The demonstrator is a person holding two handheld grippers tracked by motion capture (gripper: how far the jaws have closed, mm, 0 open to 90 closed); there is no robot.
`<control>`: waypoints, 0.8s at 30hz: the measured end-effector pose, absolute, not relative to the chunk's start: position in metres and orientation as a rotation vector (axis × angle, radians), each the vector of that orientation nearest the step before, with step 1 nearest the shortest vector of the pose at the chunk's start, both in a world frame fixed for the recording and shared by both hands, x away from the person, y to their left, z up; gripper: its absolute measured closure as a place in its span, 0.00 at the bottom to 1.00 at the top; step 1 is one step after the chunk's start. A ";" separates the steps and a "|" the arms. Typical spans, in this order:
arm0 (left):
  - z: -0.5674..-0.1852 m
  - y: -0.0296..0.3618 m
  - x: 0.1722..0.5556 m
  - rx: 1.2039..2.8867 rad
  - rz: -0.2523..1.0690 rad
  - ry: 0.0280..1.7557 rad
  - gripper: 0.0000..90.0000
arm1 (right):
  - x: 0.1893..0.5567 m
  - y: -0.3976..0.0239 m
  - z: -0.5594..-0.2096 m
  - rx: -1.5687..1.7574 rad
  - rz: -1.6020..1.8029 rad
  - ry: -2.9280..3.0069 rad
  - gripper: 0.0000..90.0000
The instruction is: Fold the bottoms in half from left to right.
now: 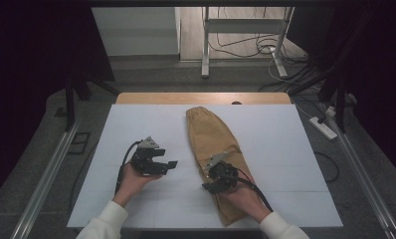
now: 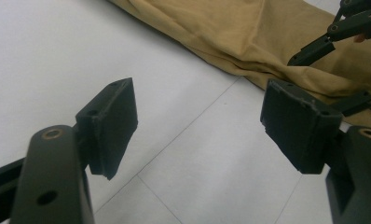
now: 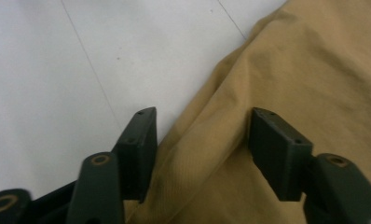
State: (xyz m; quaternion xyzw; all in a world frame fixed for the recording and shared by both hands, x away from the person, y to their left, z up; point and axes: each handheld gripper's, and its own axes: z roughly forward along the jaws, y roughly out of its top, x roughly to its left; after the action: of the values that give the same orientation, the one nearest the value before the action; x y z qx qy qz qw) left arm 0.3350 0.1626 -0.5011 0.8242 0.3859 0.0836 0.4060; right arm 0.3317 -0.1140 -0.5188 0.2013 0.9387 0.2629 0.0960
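**Desk editor:** What's the picture?

**Photographer:** A tan folded garment (image 1: 217, 154) lies lengthwise down the middle of the white desk (image 1: 136, 119), its gathered end pointing away from the person. The right gripper (image 1: 212, 186) sits over the garment's near half, at its left edge. Its fingers (image 3: 139, 144) straddle that edge, one over bare desk, one on cloth, not yet pinching. The left gripper (image 1: 172, 164) hovers to the garment's left over bare desk, fingers (image 2: 111, 123) spread wide and holding nothing.

**Desk editor:** How will the cloth behave?

**Photographer:** Soft, light and limp, I'd judge; it will sag and unfold if lifted from one spot. The doubled edge beside the right gripper looks the best hold, with a second grip further along that same side.

**Desk editor:** Anything unclear?

**Photographer:** The garment's near end is covered by the right hand (image 1: 243, 199) and sleeve. How many layers are folded, I can't tell.
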 end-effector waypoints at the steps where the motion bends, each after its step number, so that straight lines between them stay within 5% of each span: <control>1: -0.501 0.163 0.335 2.079 0.212 0.973 0.30 | 0.332 -0.114 -0.518 0.599 0.770 2.781 0.53; 10: -0.501 0.163 0.335 2.080 0.214 0.973 0.30 | 0.334 -0.118 -0.514 0.628 0.712 2.765 0.86; 24: -0.502 0.164 0.336 2.080 0.215 0.973 0.30 | 0.337 -0.124 -0.511 0.691 0.781 2.783 0.92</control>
State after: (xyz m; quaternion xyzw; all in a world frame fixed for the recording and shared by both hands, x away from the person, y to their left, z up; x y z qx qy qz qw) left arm 0.3356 0.1635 -0.5021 0.8244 0.3857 0.0851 0.4054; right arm 0.3369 -0.1238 -0.5106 0.2317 0.9331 0.2617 0.0847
